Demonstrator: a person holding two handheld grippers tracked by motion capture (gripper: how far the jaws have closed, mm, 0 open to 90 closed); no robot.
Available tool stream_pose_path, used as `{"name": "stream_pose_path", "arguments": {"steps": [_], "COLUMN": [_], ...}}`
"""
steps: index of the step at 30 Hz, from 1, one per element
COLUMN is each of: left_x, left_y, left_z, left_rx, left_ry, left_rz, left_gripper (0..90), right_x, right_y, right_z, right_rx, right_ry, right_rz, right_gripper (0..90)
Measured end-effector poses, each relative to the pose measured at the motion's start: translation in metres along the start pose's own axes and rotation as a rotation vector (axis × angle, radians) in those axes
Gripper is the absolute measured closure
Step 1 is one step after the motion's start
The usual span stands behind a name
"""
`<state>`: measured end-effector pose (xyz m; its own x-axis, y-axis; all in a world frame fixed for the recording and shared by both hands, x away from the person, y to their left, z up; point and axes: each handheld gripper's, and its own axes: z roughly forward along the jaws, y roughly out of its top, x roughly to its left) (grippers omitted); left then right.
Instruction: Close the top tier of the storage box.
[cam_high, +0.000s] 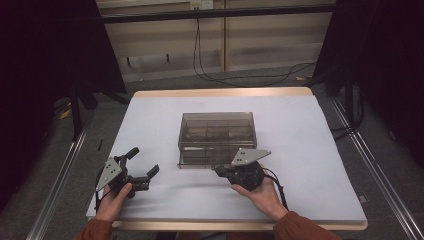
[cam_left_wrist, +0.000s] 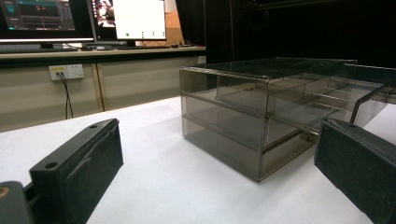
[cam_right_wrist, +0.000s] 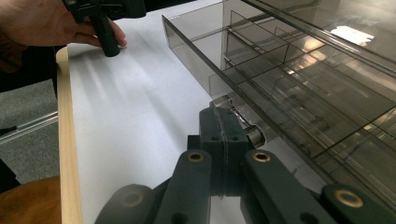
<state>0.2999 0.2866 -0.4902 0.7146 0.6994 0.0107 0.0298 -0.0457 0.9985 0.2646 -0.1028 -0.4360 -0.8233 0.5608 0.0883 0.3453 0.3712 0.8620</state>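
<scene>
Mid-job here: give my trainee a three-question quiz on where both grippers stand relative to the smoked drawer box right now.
1. True or false: the left gripper rests on the white table cover with its jaws apart and nothing between them.
2. The right gripper has its jaws closed at which spot on the smoked clear plastic drawer box? A: the top panel. B: the small knob at the front of the drawer that stands pulled out. C: a rear corner.
3. Fill in: the pulled-out drawer is split inside by thin ___.

Key: 1 true; 2 B, though a firm pinch on the knob is hard to confirm; 3 dividers.
</scene>
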Motion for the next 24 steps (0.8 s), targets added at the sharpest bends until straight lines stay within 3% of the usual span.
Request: {"name": "stream_pose_path", "arguments": {"steps": [24], "left_x": [0.0001], "left_y": [0.0000], "left_z": [0.0000], "left_rx": [0.000], "left_ry": [0.000], "left_rz": [0.000], "left_gripper": [1.0], "right_x": [-0.0024], "right_y": [0.0000], "right_z": [0.0013], "right_rx": [-0.001], "right_ry": [-0.008], "right_rz": [-0.003], "right_gripper": [90.0]}}
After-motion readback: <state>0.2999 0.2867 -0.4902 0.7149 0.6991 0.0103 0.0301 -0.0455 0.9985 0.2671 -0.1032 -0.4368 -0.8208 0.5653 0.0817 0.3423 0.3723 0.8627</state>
